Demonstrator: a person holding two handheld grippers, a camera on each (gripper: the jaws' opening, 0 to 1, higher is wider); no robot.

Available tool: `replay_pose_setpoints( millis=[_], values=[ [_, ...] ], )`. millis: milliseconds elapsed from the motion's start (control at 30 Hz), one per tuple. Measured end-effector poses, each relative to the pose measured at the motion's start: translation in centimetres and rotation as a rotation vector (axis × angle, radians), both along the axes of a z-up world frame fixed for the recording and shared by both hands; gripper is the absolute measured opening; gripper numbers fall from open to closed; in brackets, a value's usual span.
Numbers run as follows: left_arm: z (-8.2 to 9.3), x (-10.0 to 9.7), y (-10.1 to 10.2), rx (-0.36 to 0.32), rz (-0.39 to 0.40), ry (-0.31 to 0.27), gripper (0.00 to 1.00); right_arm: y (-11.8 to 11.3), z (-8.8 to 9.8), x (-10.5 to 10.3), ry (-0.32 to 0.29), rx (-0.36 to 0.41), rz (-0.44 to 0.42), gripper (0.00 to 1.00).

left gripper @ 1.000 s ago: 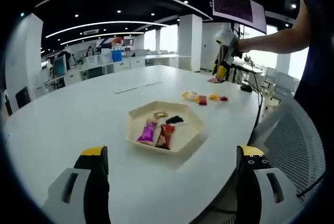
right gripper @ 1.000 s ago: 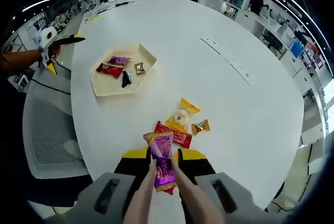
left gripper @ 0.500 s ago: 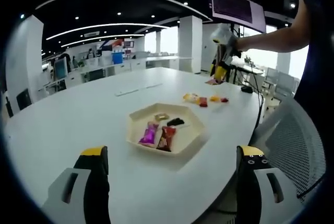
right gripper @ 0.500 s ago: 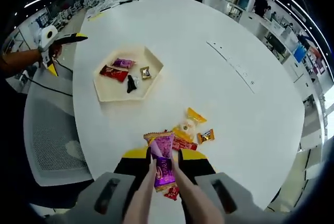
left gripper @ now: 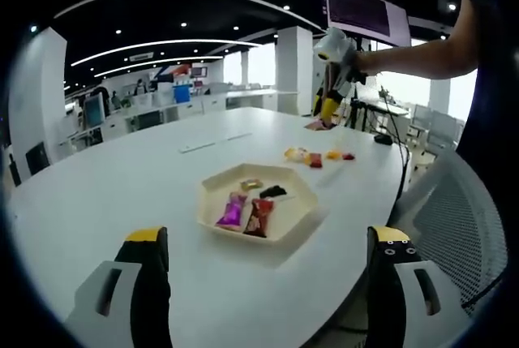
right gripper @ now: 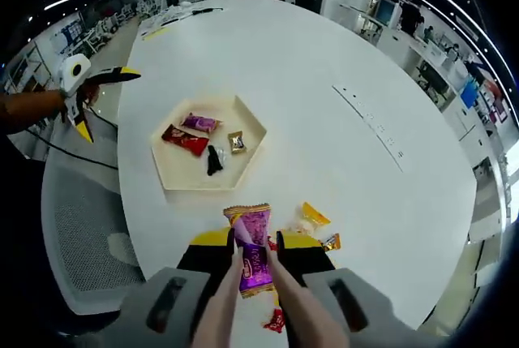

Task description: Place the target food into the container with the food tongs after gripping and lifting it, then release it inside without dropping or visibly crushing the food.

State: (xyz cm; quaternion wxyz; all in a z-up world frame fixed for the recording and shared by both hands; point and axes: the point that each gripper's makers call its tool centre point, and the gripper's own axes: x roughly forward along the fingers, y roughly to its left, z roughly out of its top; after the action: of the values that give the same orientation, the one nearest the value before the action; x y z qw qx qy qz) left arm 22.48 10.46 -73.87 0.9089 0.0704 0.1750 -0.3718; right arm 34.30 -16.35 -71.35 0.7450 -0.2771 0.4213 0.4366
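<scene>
We have the right gripper (right gripper: 254, 252) up over the white table (right gripper: 324, 105), and its 2 jaws are pressed in tight on a pair of food tongs (right gripper: 243, 315), whose 2 pale arms run up between the yellow-edged jaw tips. Pinched at the tips of those tongs is a purple snack packet (right gripper: 251, 249), standing upright and clear of the tabletop, with its crimped top edge fanned out above the grip. The wrapper looks flat and unsquashed from here.

Just past the packet, on the table, we see a small cluster of wrapped sweets (right gripper: 312, 222): a yellow one, a small gold one and a red one peeking out low beside the tongs. Further on sits the cream hexagonal tray (right gripper: 170, 176), already carrying 4 pieces: a purple packet, a red packet, a small gold sweet and a dark one. The held packet is well short of that tray.

From the left gripper view, the left gripper (left gripper: 263, 279) hangs low near the table edge with its 2 jaws spread wide apart, gripping nothing and touching nothing. The tray (left gripper: 298, 216) lies between and beyond them. Far across the table we catch the right gripper (left gripper: 330, 96) raised in a person's hand, with the loose sweets (left gripper: 316, 155) below it.
</scene>
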Motion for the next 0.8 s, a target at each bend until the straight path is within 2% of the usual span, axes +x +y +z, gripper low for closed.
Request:
replay_pose_setpoints(
  millis=[567, 800],
  values=[
    [-0.1, -0.2, -0.1, 0.01, -0.013, -0.001, 0.99, 6.1, 0.7, 0.2, -0.016, 0.002, 0.083, 0.2],
    [-0.3, -0.2, -0.1, 0.014, -0.014, 0.002, 0.99, 9.6, 1.1, 0.2, -0.021, 0.017, 0.125, 0.2]
  ],
)
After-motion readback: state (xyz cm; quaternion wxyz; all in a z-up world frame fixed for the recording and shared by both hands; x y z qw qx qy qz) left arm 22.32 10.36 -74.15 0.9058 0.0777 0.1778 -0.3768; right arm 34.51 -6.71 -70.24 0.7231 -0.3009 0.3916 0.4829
